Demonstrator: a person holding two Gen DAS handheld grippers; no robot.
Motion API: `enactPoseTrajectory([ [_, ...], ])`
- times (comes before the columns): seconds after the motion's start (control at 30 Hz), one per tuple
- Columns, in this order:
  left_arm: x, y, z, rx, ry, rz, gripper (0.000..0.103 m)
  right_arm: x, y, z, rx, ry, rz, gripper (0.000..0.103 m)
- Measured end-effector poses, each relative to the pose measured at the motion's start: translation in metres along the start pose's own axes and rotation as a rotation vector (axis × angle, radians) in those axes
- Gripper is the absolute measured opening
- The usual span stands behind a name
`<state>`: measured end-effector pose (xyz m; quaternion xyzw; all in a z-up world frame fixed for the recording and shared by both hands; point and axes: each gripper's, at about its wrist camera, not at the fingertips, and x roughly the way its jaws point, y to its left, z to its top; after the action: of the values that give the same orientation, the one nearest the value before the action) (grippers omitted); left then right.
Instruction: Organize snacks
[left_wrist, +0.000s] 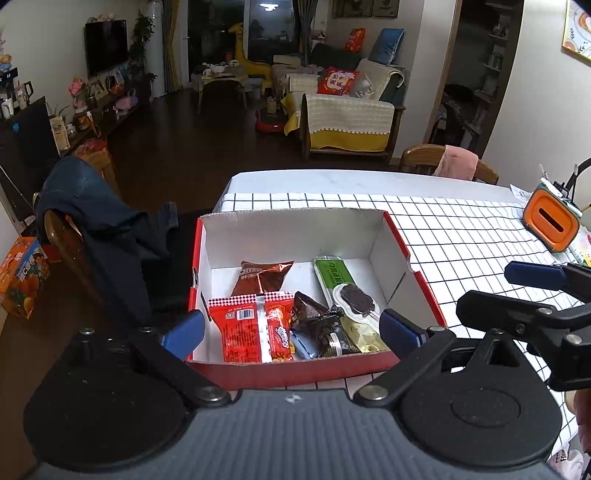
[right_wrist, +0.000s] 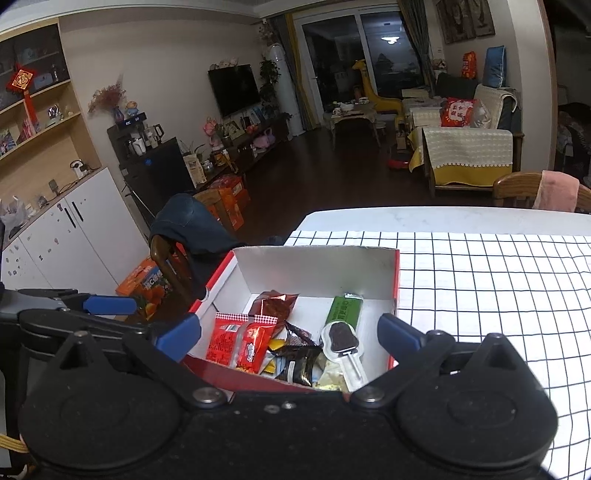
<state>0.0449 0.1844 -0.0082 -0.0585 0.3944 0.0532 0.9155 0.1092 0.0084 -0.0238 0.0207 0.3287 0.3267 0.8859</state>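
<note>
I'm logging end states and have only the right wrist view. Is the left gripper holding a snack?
Observer: No. The left gripper is open and empty. The snacks lie in the box ahead of it.
Operator: Is anything else on the table, outside my view?
Observer: Yes. An orange holder stands on the checked cloth, to the right of the box and apart from it.
Operator: I can't see the box's whole near wall. Is it intact?
Observer: In the left wrist view, the red near wall runs unbroken between that gripper's fingers.
</note>
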Motion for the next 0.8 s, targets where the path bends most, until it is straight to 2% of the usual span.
enactPoseTrajectory([
  [0.23, -0.007, -0.005, -0.006, -0.013, 0.008, 0.006, 0.101, -0.009, 0.002, -0.007, 0.033, -0.04, -0.038, 0.103],
  [0.4, -0.009, -0.007, -0.009, -0.018, 0.009, 0.008, 0.101, -0.009, 0.0, -0.013, 0.06, -0.02, -0.04, 0.103],
  [0.8, -0.014, -0.011, -0.008, -0.029, 0.005, 0.002, 0.101, -0.018, 0.001, -0.015, 0.063, -0.059, -0.063, 0.103],
])
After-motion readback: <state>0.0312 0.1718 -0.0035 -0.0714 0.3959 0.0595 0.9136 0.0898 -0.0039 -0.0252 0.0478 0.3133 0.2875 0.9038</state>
